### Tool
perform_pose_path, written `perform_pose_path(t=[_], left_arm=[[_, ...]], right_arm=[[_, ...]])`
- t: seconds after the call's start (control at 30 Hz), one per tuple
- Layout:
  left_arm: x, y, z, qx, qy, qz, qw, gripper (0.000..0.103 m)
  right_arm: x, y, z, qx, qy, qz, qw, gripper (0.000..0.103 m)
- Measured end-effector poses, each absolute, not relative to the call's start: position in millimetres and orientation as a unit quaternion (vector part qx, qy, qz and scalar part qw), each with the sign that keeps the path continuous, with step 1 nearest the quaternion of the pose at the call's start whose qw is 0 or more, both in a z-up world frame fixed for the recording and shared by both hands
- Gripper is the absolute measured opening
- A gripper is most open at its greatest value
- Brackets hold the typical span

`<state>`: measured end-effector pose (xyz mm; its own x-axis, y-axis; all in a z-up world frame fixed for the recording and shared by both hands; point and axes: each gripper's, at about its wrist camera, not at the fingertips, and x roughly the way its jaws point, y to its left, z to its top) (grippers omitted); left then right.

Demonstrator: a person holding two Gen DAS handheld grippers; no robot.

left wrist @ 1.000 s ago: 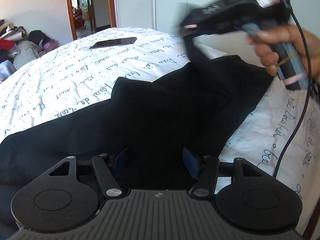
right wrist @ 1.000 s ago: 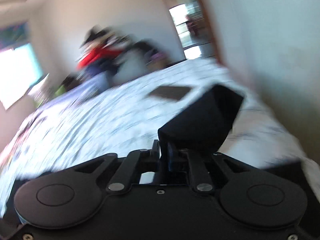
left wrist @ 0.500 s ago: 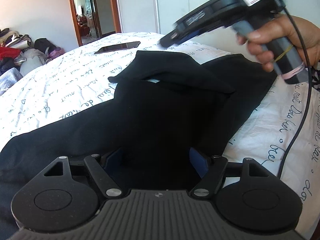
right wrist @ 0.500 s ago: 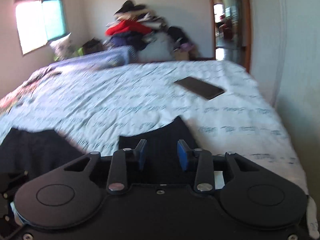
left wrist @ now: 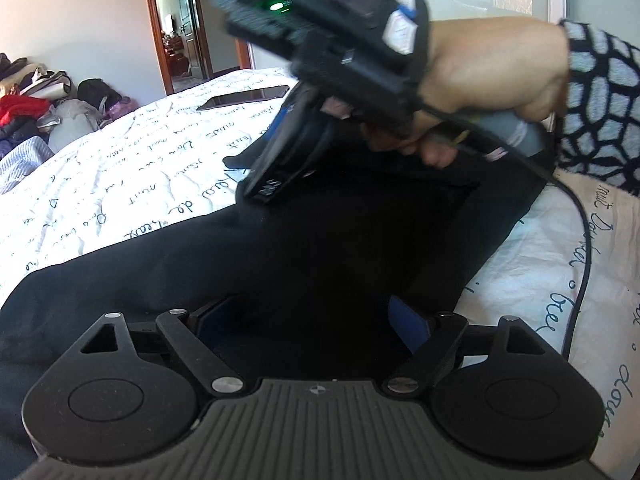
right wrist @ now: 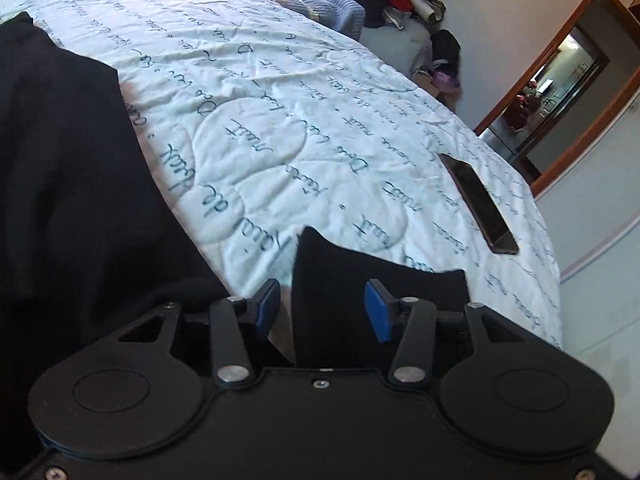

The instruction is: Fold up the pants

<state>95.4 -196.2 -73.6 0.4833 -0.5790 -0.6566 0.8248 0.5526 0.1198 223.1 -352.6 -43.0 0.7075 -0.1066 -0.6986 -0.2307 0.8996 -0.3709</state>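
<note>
Black pants (left wrist: 320, 248) lie across the white quilted bed (left wrist: 132, 168), with one layer folded over the top. My left gripper (left wrist: 308, 320) hangs low over the near part of the pants. Its jaws are opening, the blue pads stand wide apart, and the cloth lies under them without being pinched. My right gripper (right wrist: 322, 310) is tilted over a folded black corner of the pants (right wrist: 352, 276). Its jaws are opening too, and the pads stand clear of the cloth between them. A hand (left wrist: 492, 68) in a patterned sleeve holds it above the pants.
A dark phone (right wrist: 480, 204) lies on the quilt beyond the pants, toward a wood-framed doorway (right wrist: 552, 92). Heaped clothes (left wrist: 28, 108) sit past the far side of the bed. A black cable (left wrist: 580, 240) trails from the right gripper over the bed's right edge.
The right gripper was shut on a raised pants flap, then let it go; the flap now lies folded on the pants. That gripper rolled and dropped closer. The left jaws spread wider.
</note>
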Motion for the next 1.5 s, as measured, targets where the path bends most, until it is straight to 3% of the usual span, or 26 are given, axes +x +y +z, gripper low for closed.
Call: perform_pose_path(t=[0.03, 0.07, 0.13, 0.37, 0.5, 0.77, 0.9, 0.97, 1.03, 1.13, 1.23, 1.33, 1.4, 1.5], left_arm=[[95.4, -196.2, -73.6, 0.215, 0.285, -0.421, 0.834, 0.086], [95.4, -195.4, -73.6, 0.214, 0.286, -0.421, 0.834, 0.087], [96.2, -194.1, -72.7, 0.212, 0.287, -0.424, 0.832, 0.087], [94.5, -192.7, -72.2, 0.217, 0.281, -0.433, 0.828, 0.087], [94.9, -190.8, -72.8, 0.213, 0.28, -0.434, 0.829, 0.087], [98.5, -191.7, -73.0, 0.214, 0.284, -0.436, 0.827, 0.09], [99.6, -193.7, -72.0, 0.217, 0.284, -0.435, 0.827, 0.091], [99.9, -193.6, -68.8, 0.217, 0.285, -0.436, 0.825, 0.09], [99.4, -190.8, -63.8, 0.218, 0.282, -0.438, 0.825, 0.088], [94.6, -187.9, -56.3, 0.223, 0.26, -0.428, 0.837, 0.088], [89.2, -186.8, -48.0, 0.235, 0.228, -0.402, 0.855, 0.088], [93.1, -184.8, -44.5, 0.22, 0.245, -0.413, 0.849, 0.09], [97.2, -186.0, -51.4, 0.232, 0.277, -0.422, 0.831, 0.088], [91.4, -180.2, -55.7, 0.251, 0.258, -0.409, 0.839, 0.086]], right_arm=[[226.0, -354.2, -43.0, -0.209, 0.378, 0.036, 0.901, 0.036], [226.7, -359.0, -40.4, -0.187, 0.372, 0.03, 0.909, 0.007], [219.9, -374.1, -27.4, -0.136, 0.339, 0.012, 0.931, 0.003], [106.8, -475.3, 39.8, 0.093, 0.187, -0.107, 0.972, 0.003], [7.3, -521.1, 39.3, 0.2, 0.127, -0.201, 0.95, 0.003], [-82.3, -539.0, -46.3, 0.314, 0.177, -0.293, 0.886, 0.003], [-83.2, -535.9, -64.3, 0.329, 0.188, -0.304, 0.874, 0.003], [-89.7, -544.0, -69.4, 0.342, 0.186, -0.332, 0.859, 0.009], [-102.0, -543.9, -63.1, 0.329, 0.162, -0.398, 0.841, 0.031], [-99.0, -528.1, -42.4, 0.249, 0.137, -0.39, 0.876, 0.031], [-66.1, -522.0, -42.4, 0.278, 0.174, -0.264, 0.907, 0.038], [-31.4, -529.2, -62.3, 0.3, 0.222, -0.23, 0.899, 0.041], [-20.8, -537.4, -69.9, 0.298, 0.23, -0.265, 0.888, 0.034], [0.3, -517.3, -44.1, 0.254, 0.219, -0.256, 0.907, 0.032]])
